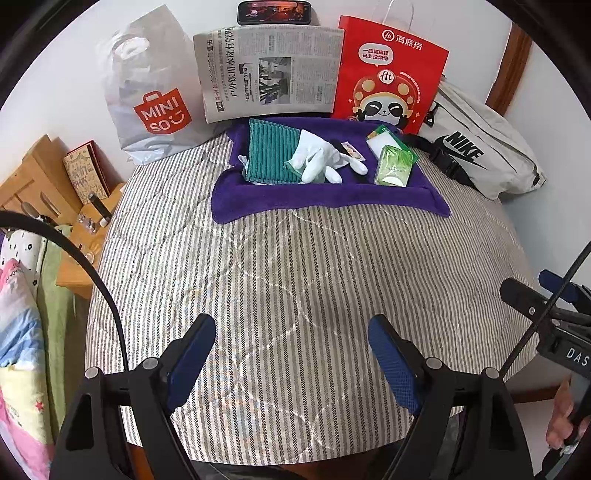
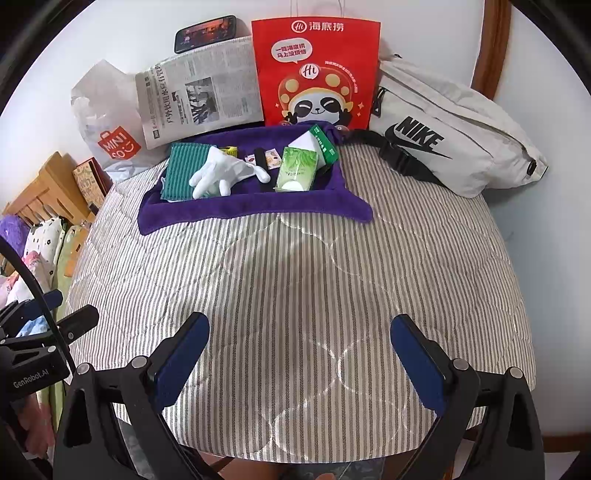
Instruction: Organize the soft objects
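Grippers are seen nearest in both views: the left gripper (image 1: pixel 291 354) and the right gripper (image 2: pixel 299 354) are each held with jaws spread wide and nothing between them, above the near part of a striped quilted cover (image 1: pixel 280 280) that is spread over the raised surface. Past the bare middle of the cover, a purple towel (image 1: pixel 325 195) is laid out toward the far edge, and the soft things are gathered on it. A green ribbed cloth (image 1: pixel 271 155) is placed at the left of the towel, a white glove (image 1: pixel 317 162) is lying partly over its right edge, and a green tissue pack (image 1: pixel 393 166) is set to the right of the glove, with a white and green box (image 1: pixel 384 142) just behind the pack. Small sachets (image 2: pixel 271 157) are visible behind the glove. Along the wall at the back, a Miniso plastic bag (image 1: pixel 147 92), a newspaper (image 1: pixel 269 70), a red paper bag (image 1: pixel 388 74) and a white Nike waist bag (image 1: pixel 480 155) are lined up from left to right, with a phone (image 1: pixel 273 12) propped above the newspaper.
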`<action>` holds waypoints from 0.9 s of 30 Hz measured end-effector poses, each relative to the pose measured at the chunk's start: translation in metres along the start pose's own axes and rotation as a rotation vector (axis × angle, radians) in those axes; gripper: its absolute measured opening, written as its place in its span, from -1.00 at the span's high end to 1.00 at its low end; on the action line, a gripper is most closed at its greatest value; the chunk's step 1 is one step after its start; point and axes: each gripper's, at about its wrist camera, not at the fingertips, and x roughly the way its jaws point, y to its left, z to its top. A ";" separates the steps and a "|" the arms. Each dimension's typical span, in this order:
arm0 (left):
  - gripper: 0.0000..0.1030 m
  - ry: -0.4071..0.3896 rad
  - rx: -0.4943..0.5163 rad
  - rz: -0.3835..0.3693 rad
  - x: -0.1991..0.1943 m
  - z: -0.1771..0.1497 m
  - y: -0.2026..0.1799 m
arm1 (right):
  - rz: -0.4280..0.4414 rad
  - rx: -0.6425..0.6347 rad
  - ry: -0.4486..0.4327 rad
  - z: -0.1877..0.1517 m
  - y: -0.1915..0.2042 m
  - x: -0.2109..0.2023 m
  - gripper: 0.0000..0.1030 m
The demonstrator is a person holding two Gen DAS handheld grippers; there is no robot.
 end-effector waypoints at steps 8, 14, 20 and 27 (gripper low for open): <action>-0.63 -0.005 0.001 0.002 -0.002 0.002 0.000 | 0.000 -0.001 -0.004 0.001 0.000 -0.001 -0.90; -0.63 -0.003 0.004 0.001 -0.002 0.002 -0.001 | 0.000 0.002 -0.007 0.001 -0.003 -0.002 -0.90; -0.63 -0.005 0.008 0.002 -0.004 0.004 -0.002 | -0.006 0.010 -0.007 0.001 -0.006 -0.001 -0.90; -0.63 -0.001 0.010 0.007 -0.002 0.004 -0.003 | -0.002 0.013 -0.005 0.002 -0.007 -0.001 -0.90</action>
